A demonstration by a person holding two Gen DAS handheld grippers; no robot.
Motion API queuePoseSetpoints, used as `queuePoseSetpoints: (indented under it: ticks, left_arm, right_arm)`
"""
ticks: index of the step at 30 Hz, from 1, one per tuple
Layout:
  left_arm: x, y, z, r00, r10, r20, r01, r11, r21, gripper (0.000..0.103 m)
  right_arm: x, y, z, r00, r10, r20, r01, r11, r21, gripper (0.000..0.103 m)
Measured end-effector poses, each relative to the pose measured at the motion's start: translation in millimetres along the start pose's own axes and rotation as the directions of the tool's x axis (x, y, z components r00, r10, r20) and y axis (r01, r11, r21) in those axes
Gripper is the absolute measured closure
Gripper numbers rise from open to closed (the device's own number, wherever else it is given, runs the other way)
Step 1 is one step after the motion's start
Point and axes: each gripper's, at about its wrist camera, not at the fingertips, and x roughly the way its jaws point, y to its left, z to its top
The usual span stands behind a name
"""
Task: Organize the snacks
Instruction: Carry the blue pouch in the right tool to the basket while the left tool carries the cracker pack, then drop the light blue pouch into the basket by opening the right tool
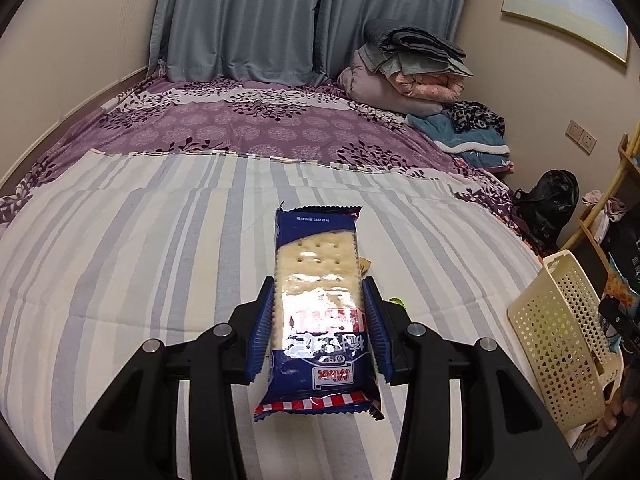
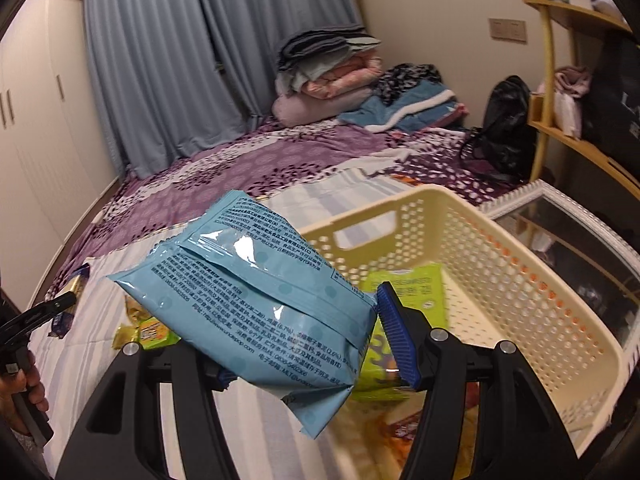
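My left gripper (image 1: pixel 319 322) is shut on a dark blue cracker packet (image 1: pixel 318 312) and holds it above the striped bed sheet. My right gripper (image 2: pixel 304 344) is shut on a light blue snack bag (image 2: pixel 256 304), held at the near left rim of the cream perforated basket (image 2: pixel 500 248). The basket holds a green snack pack (image 2: pixel 416 300) and other packets. The basket also shows at the right edge of the left wrist view (image 1: pixel 560 336). Small yellow and green snacks (image 2: pixel 148 330) lie on the sheet left of the basket.
The bed has a striped sheet (image 1: pixel 120 260) and a purple floral cover (image 1: pixel 260 124). Folded bedding (image 1: pixel 404 68) is piled at the far corner. A black bag (image 2: pixel 504 128), a wooden shelf (image 2: pixel 568 136) and a framed mirror (image 2: pixel 568 232) stand to the right.
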Motion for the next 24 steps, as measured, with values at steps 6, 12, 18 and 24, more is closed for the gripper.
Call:
queuePoseSetpoints:
  ticks: [6, 12, 18, 24]
  left_arm:
    - [-2.4, -12.5, 0.2, 1.000, -0.021, 0.004, 0.021, 1.000, 0.017, 0.059]
    - [-3.0, -26.5, 0.6, 0.999, -0.040, -0.001, 0.040, 0.998, 0.043, 0.059]
    - [-4.7, -41.1, 0.4, 0.998, -0.056, -0.002, 0.056, 0.996, 0.066, 0.059]
    - [-4.7, -58.5, 1.2, 0.997, -0.077, -0.005, 0.077, 0.992, 0.098, 0.059]
  right_arm:
    - [1.1, -25.6, 0.5, 0.999, -0.043, -0.027, 0.045, 0.996, 0.072, 0.042]
    - [-3.7, -32.5, -1.4, 0.996, -0.088, -0.014, 0.089, 0.989, 0.121, 0.024]
    - [-12.6, -45.4, 0.3, 0.996, -0.091, 0.011, 0.087, 0.977, 0.197, 0.019]
    - [-18.2, -51.1, -2.0, 0.997, -0.076, 0.024, 0.069, 0.973, 0.220, 0.019]
